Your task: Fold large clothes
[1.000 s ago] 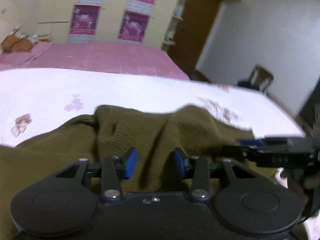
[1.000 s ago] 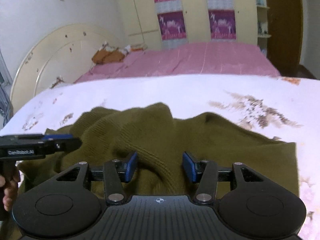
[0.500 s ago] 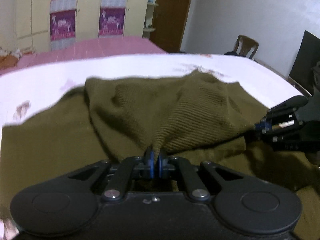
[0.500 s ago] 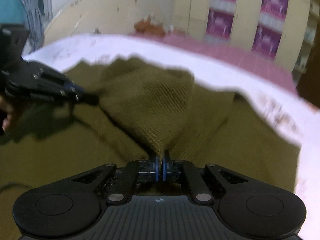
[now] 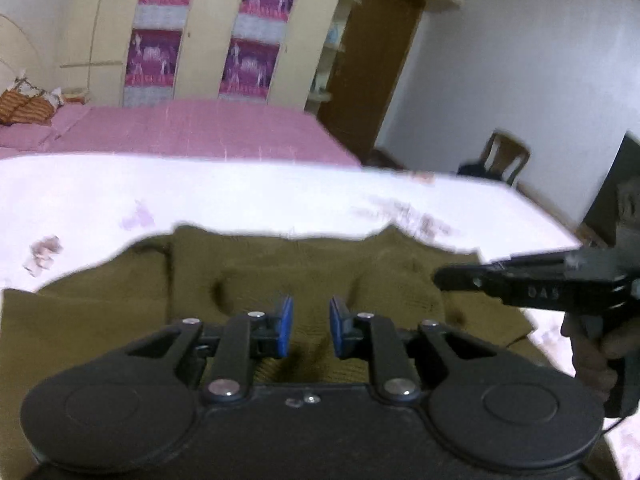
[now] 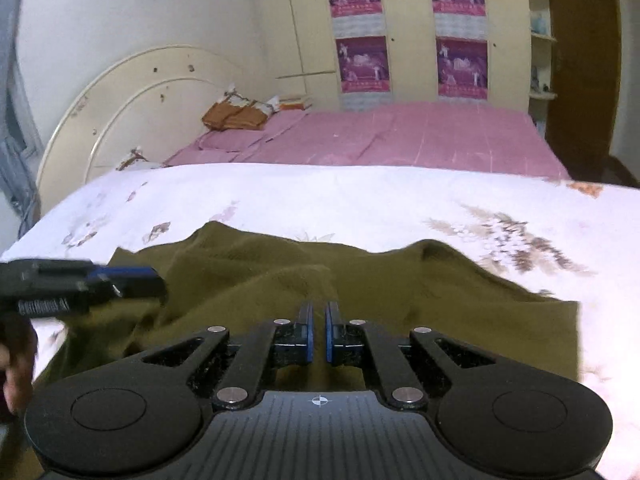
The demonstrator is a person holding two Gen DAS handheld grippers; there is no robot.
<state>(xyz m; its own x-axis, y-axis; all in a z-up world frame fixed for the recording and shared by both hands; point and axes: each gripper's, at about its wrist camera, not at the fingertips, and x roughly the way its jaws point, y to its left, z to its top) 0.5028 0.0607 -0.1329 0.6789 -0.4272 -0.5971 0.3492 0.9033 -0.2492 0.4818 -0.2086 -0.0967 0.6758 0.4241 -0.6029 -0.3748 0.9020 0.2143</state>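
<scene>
The left gripper (image 5: 310, 330) has just been opening its jaws. They stand a narrow way apart with nothing between the blue pads, and the knit shows through the gap from underneath. The right gripper (image 6: 319, 332) has its jaws pressed nearly together. A raised ridge of cloth runs up to their tips, so they appear to be pinching a fold, though the pads hide the actual bite.

Beyond both sets of jaws lies the olive sweater (image 5: 280, 264), rumpled on the flowered white sheet of the bed (image 6: 320, 200). It lies just ahead of and below each gripper, with its long axis running side to side across both views. Its far edge is a wavy line towards the middle of the bed.

Seen from the left wrist, the right gripper comes in from the right with its tip over the sweater's right-hand bulge. Seen from the right wrist, the left gripper sits over the left-hand part. Each hand is therefore nearer its own end of the garment.

The coming move probably depends on that crosswise lie. The pinched fold would be carried along or over the long axis, while the free left jaws find a new bite on their own side.
</scene>
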